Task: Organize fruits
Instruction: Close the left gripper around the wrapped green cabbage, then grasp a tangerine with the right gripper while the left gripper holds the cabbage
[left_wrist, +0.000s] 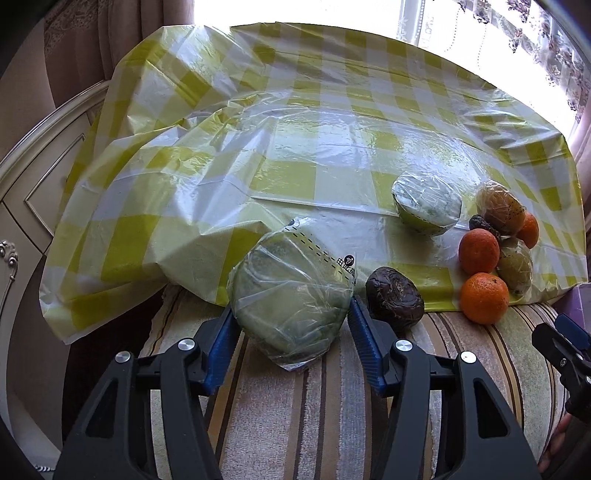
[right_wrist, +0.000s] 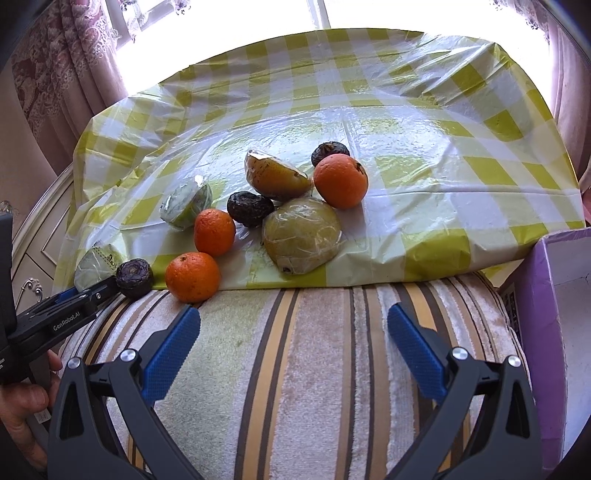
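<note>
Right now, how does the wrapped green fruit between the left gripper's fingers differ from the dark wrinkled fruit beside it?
The wrapped green fruit is pale green and covered in clear plastic; the dark wrinkled fruit is brown-black and bare. The green one looks clearly larger. The left gripper has its blue pads against both sides of the green one, while nothing holds the dark one. Both sit at the near edge of the checked plastic sheet, by the striped towel.

checked plastic sheet (right_wrist: 424, 155); striped towel (right_wrist: 314, 350); purple box (right_wrist: 546, 295)
</note>
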